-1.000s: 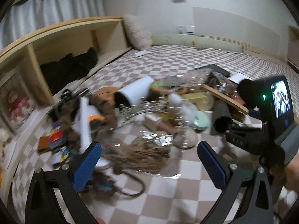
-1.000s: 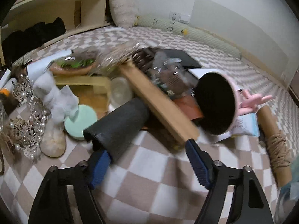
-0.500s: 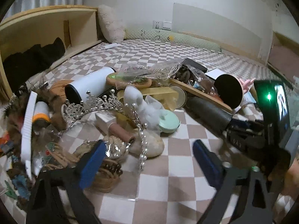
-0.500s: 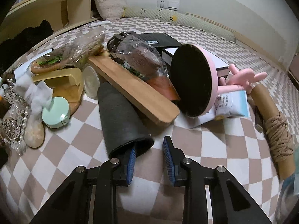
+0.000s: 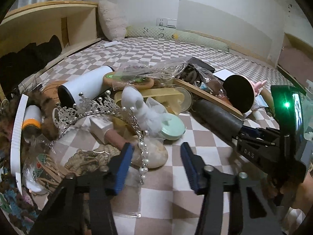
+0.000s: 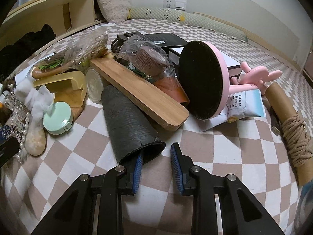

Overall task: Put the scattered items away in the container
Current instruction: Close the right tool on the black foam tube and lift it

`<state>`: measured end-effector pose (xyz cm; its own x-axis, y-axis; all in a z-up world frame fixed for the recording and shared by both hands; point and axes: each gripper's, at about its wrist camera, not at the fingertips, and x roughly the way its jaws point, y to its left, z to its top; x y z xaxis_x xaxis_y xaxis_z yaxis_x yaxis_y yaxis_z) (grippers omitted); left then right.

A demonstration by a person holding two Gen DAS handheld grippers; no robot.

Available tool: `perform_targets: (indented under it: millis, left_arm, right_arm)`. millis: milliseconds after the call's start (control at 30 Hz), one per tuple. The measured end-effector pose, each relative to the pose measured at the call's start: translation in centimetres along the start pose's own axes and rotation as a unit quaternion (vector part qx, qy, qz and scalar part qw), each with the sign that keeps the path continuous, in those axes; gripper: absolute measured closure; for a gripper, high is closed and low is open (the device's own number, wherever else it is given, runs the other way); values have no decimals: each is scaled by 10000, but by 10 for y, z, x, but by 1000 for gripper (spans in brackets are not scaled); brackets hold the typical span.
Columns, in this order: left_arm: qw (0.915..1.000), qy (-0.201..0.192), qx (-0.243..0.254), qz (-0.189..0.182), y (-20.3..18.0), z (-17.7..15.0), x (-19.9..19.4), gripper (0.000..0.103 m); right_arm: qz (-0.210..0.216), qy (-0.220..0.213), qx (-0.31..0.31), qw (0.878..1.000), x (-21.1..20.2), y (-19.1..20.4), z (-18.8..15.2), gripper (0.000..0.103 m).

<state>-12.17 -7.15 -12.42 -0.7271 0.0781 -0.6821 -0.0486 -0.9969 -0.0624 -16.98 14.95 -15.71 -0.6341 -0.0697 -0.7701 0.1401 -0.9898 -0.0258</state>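
Scattered items lie in a heap on the checked bed cover. My left gripper [image 5: 156,146] is low over a beige pebble [image 5: 156,161] and the pearl strand [image 5: 143,156] of a silver tiara [image 5: 93,107]. Its jaws are closing with both between them; the right pad stands clear of the pebble. My right gripper [image 6: 156,150] is at the mouth of a black tube [image 6: 127,117]. One finger is inside the tube and the other outside, with a slim gap beside the rim. The left wrist view shows that gripper [image 5: 241,131] at the end of the tube [image 5: 217,115].
A wooden board [image 6: 137,90] leans on the black tube, with a pink round mirror [image 6: 203,80] beside it. A mint compact [image 6: 57,118], a white cylinder [image 5: 86,84] and a twine-wrapped cardboard tube [image 6: 289,121] lie around. A wooden shelf [image 5: 49,25] lines the left.
My left gripper came forward and down over the pebble, and its jaws narrowed from wide. My right gripper narrowed and moved up to the black tube, one finger now inside its mouth.
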Motion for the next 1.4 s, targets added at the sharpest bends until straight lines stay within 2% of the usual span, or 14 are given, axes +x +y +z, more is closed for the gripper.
perform_targets:
  millis: [100, 133, 167, 267, 433, 500, 567, 600, 700, 933, 1133, 1267, 1400]
  left_arm:
    - [10000, 44, 11, -16, 0, -1, 1, 71]
    - [10000, 67, -2, 4, 1, -1, 2, 77]
    - [10000, 91, -16, 24, 1, -1, 3, 87]
    - [9998, 163, -93, 62, 5, -2, 5, 97]
    - [9996, 176, -187, 67, 7, -3, 0, 99]
    - [9996, 154, -245, 2, 7, -3, -6, 99]
    - [9994, 153, -310, -80, 6, -5, -12, 99]
    - [9992, 169, -331, -113, 6, -6, -14, 100]
    - [9993, 232, -272, -132, -3, -11, -22, 101]
    - [9989, 316, -211, -274, -19, -22, -40, 101]
    - [9980, 286, -276, -485, -25, -26, -61, 101]
    - [9970, 347, -274, -635, -30, -31, -73, 101]
    - [9954, 549, -181, -762, -39, -42, -81, 101]
  right_arm:
    - [62, 1, 56, 10000, 2, -1, 2, 74]
    - [75, 2, 69, 9999, 2, -2, 2, 73]
    - [79, 3, 72, 9999, 2, -2, 2, 73]
    - [65, 1, 60, 10000, 2, -2, 1, 73]
    - [125, 36, 122, 9998, 7, 11, 12, 74]
    - [200, 48, 213, 9996, 4, 9, 13, 88]
    - [276, 97, 248, 9993, 0, 9, 14, 92]
    - [296, 135, 200, 9993, -2, 9, 13, 97]
    - [203, 162, -53, 9996, -11, 11, 8, 100]
    - [380, 144, -62, 9992, -40, 16, 9, 101]
    - [1077, 394, 384, 9927, -42, 9, 7, 101]
    - [1176, 478, 179, 9918, -35, 23, 14, 101]
    - [1241, 524, 62, 9909, -33, 16, 9, 101]
